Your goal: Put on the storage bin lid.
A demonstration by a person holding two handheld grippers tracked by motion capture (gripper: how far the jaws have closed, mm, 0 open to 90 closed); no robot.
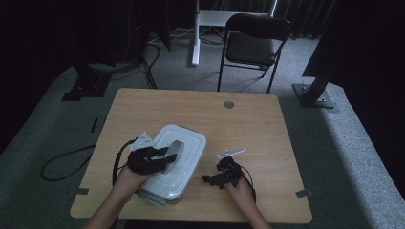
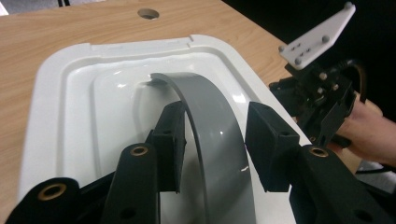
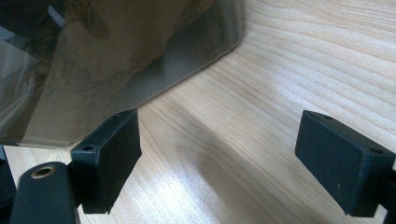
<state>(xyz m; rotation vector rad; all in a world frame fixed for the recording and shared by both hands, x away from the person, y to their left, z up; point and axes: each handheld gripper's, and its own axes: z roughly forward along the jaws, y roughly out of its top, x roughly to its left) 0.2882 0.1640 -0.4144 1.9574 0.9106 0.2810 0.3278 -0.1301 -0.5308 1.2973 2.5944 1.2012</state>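
**Near-left corner crowded, far half of the table left open**

The near-left part of the wooden table (image 1: 248, 119) is being taken up by a white lidded box (image 1: 184, 143), whose raised grey handle (image 2: 205, 121) is being straddled by the left gripper (image 2: 215, 140), its jaws apart. Bare wood is being left between the box and the right gripper (image 1: 210, 180), whose jaws are being held wide. A chair (image 1: 253, 45) is being kept beyond the far edge.
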